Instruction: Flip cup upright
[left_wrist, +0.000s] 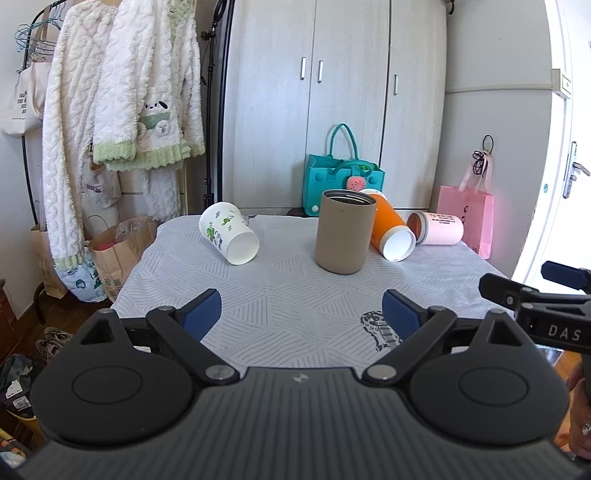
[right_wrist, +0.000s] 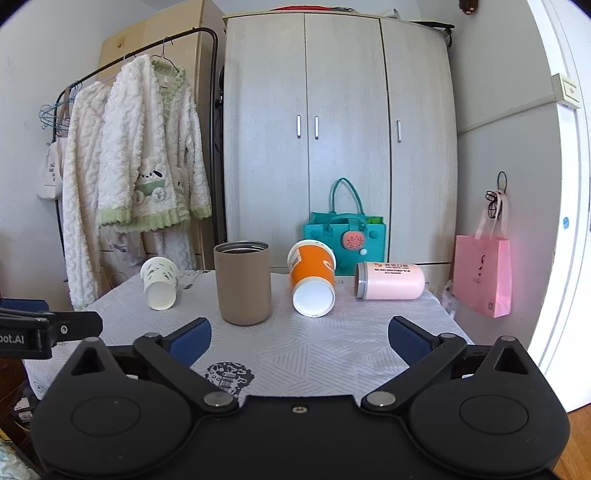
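A tan cup (left_wrist: 344, 230) (right_wrist: 243, 282) stands upright mid-table. A white cup with green print (left_wrist: 229, 232) (right_wrist: 160, 282) lies on its side at the left. An orange cup (left_wrist: 392, 230) (right_wrist: 312, 282) lies on its side right of the tan cup. A pink cup (left_wrist: 436, 228) (right_wrist: 389, 281) lies on its side at the far right. My left gripper (left_wrist: 301, 314) is open and empty over the near table. My right gripper (right_wrist: 299, 338) is open and empty, also short of the cups; it shows at the right edge of the left wrist view (left_wrist: 532, 291).
The table (left_wrist: 288, 291) has a grey patterned cloth with a guitar print (right_wrist: 229, 374). Behind it are a teal bag (left_wrist: 341, 184), a pink bag (left_wrist: 476, 218), a wardrobe (right_wrist: 332, 140) and a clothes rack with robes (left_wrist: 118, 110). Paper bags (left_wrist: 118, 251) stand at the left.
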